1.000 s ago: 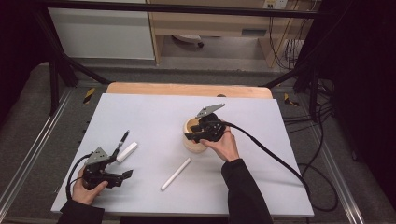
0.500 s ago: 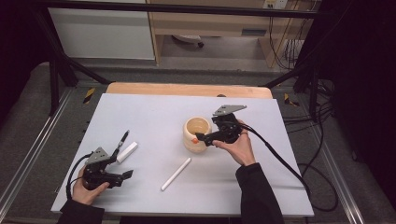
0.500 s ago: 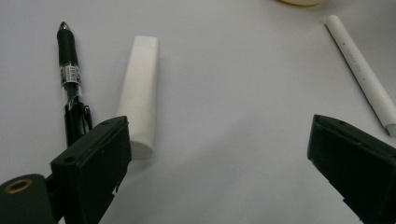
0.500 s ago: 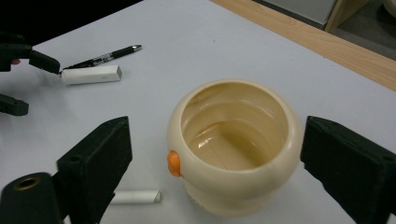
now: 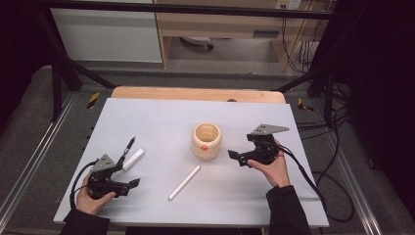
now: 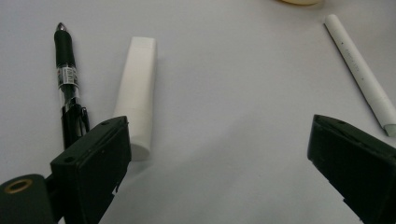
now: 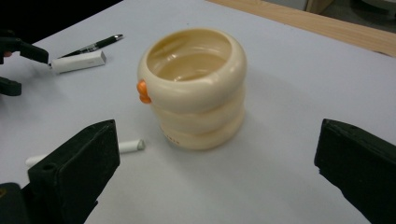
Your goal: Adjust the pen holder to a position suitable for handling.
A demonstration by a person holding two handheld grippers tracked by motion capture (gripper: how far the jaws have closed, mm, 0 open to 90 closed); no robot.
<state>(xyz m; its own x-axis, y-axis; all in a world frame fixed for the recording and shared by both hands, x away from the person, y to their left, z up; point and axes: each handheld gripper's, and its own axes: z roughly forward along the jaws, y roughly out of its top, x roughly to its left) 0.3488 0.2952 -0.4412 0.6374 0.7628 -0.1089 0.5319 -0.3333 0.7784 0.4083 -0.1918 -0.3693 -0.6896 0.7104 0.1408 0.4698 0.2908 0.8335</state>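
Left gripper (image 5: 128,184) sits at the near-left of the table (image 5: 161,112), jaws wide, nothing between them. Just beyond it: black pen (image 5: 128,146) and short white block (image 5: 133,159), side by side, long axes running up-right in the high view. Left gripper view adds detail the high one lacks: pen's silver tip points away from the gripper, label band mid-barrel, clip at the near end; the block's near end sits right at the left jaw, whether touching I cannot tell.

Centre: white stick (image 5: 184,182) lies flat, long axis diagonal, near-left to far-right, far end aimed towards the cup (image 5: 206,141). Stick and cup apart.

Cup stands upright mid-table, mouth up. High view shows a small orange spot on its near side; right gripper view shows it as an orange knob under the rim, three stacked bulges, and an empty inside.

Right gripper (image 5: 237,157) sits just right of the cup, pointing left at it. Jaws have just been opening and stand wide, nothing between them, cup clear ahead.
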